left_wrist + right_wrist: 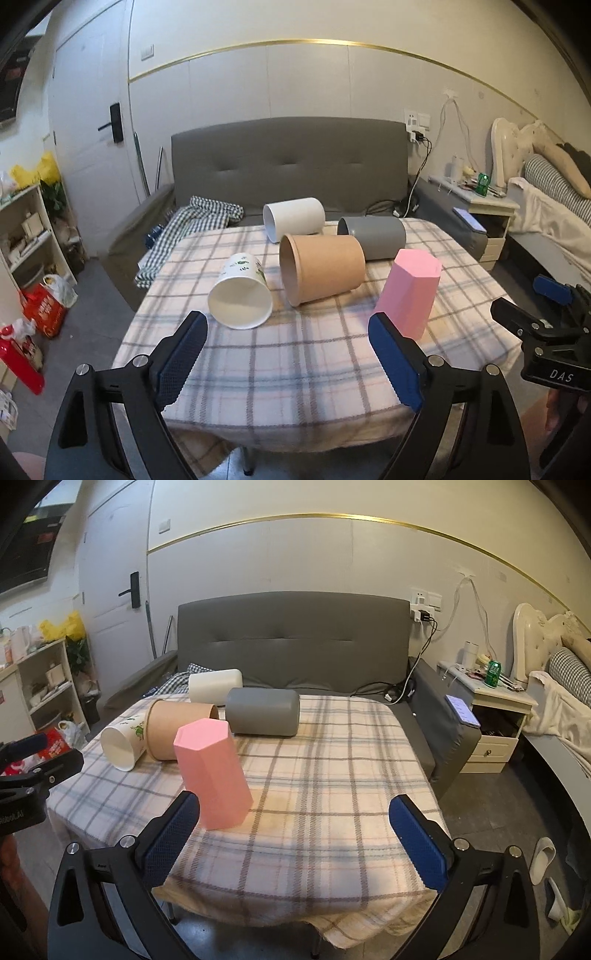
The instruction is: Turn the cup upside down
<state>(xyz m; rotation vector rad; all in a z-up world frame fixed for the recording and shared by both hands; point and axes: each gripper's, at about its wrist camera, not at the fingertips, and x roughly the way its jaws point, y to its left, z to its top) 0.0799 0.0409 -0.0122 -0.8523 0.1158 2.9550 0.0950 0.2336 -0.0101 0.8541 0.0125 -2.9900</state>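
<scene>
A pink faceted cup stands upside down on the plaid table. Four cups lie on their sides: a white leaf-printed cup, a brown paper cup, a grey cup and a white cup. My left gripper is open and empty over the near table edge. My right gripper is open and empty; the pink cup is just beyond its left finger.
A grey sofa stands behind the table with a checked cloth. A nightstand and a bed are at the right, shelves and bags at the left. The right gripper's body shows in the left wrist view.
</scene>
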